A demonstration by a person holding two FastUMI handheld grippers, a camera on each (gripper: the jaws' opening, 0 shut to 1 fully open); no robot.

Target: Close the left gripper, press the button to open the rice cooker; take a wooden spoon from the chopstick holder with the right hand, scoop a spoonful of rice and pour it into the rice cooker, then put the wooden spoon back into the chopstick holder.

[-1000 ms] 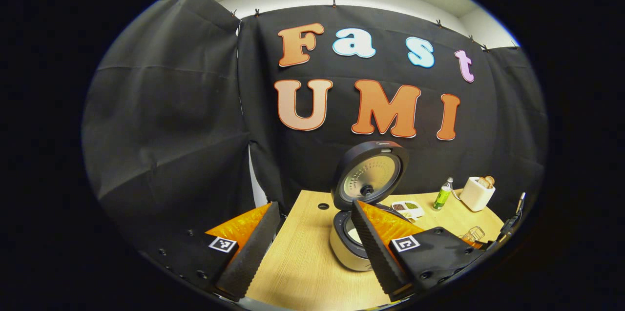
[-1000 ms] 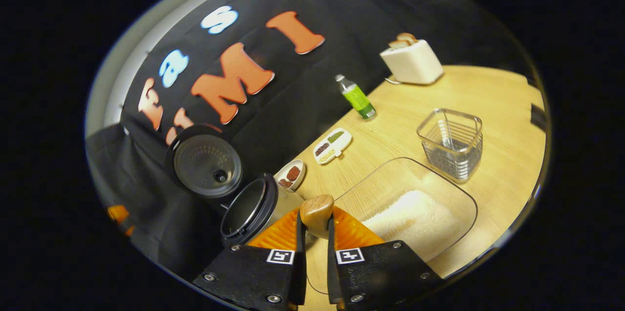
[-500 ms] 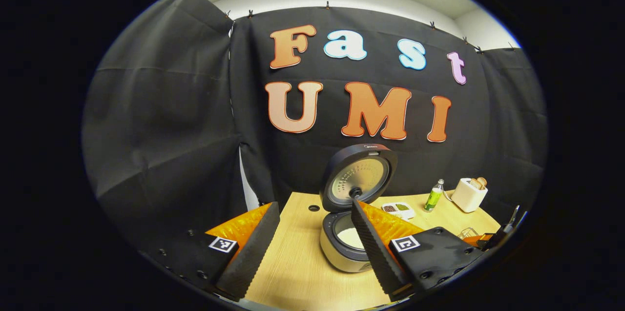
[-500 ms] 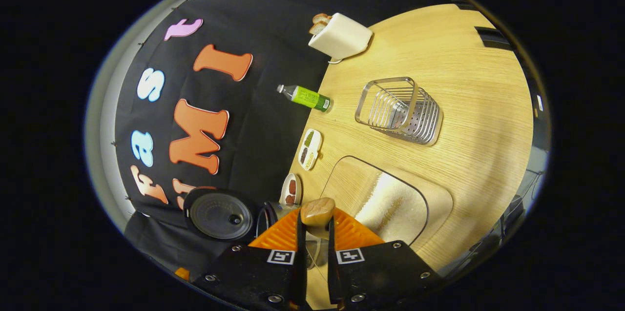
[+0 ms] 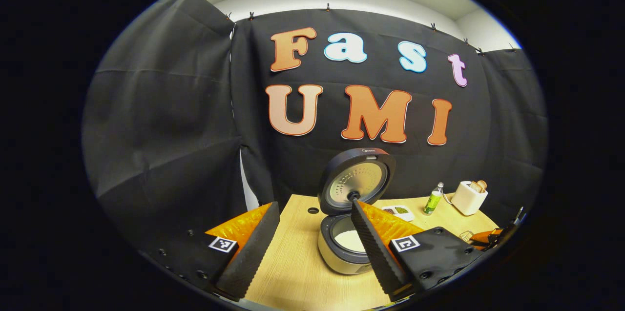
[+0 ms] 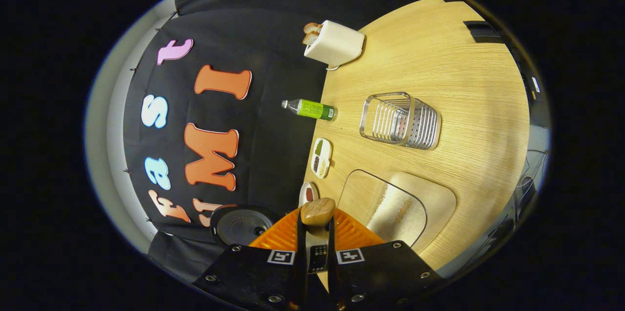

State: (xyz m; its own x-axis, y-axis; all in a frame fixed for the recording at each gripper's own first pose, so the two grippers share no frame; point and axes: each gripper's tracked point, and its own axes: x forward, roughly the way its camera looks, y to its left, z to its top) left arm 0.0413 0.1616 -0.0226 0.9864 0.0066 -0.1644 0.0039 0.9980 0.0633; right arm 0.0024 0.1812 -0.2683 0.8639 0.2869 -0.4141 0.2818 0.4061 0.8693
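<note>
Rice cooker [image 5: 344,247], round and cream-bodied, is opened and rice-filled; brown wooden spoon [image 6: 317,211] remains clenched in right tool [image 6: 315,233], unreturned.

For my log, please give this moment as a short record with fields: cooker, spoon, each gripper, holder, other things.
cooker: rice cooker stands on the table, lid up, white rice in the pot
spoon: wooden spoon gripped by its handle
right gripper: right gripper shut on the spoon, rolled sideways
left gripper: left gripper open, holds nothing
holder: chopstick holder, wire, no spoon in it
rice tray: clear tray with rice
others: toaster, green bottle
</note>
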